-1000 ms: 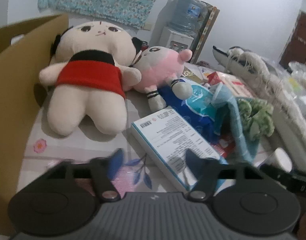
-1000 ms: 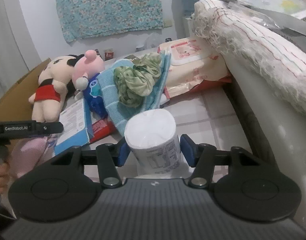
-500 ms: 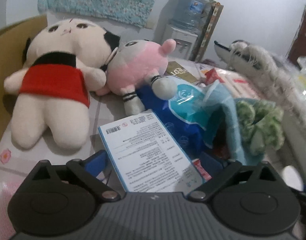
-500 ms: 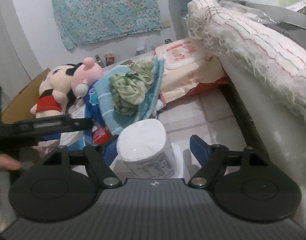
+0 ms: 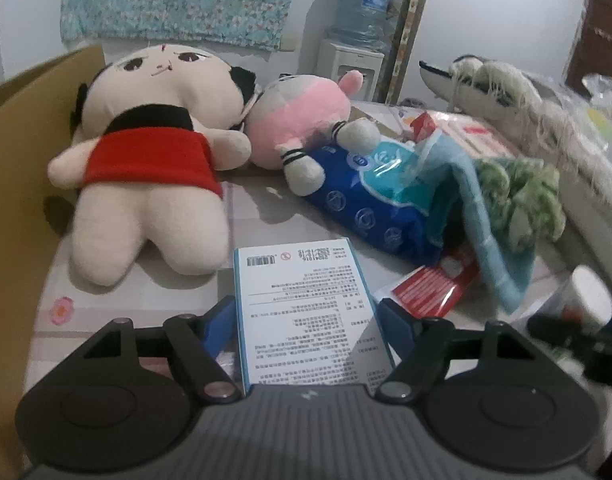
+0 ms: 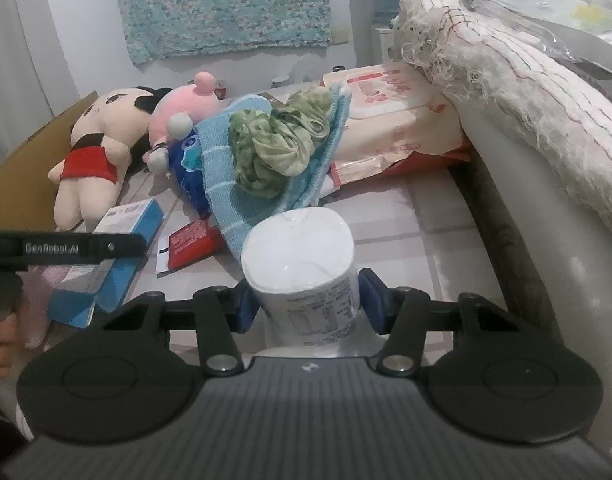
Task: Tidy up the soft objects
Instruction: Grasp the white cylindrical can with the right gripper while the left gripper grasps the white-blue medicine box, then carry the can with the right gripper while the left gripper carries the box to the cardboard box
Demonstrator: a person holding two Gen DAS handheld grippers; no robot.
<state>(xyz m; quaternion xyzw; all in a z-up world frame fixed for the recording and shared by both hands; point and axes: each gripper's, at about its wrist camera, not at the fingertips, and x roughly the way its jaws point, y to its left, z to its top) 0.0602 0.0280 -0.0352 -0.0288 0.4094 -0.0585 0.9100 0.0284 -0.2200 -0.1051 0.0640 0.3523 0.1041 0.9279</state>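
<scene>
Both claws just closing, left claw (image 5: 304,320) tilted down clamping blue box (image 5: 302,312), right claw (image 6: 306,304) gripping white roll (image 6: 300,256)

Behind my claws I logged a floral teal cloth (image 6: 226,4) pinned flat on the white wall. A water dispenser (image 5: 351,60) stood by the wall with its blue bottle (image 5: 365,0) on top, and a tall patterned board (image 5: 405,40) leaned just beside it. A brown cardboard panel (image 5: 14,184) rose upright along the table's left edge. The tiled tabletop (image 6: 417,216) carried a small pink flower print (image 5: 61,310). At the far right I noted a dark brown door, or possibly a cabinet (image 5: 601,36); the edge blur left that unsettled.
</scene>
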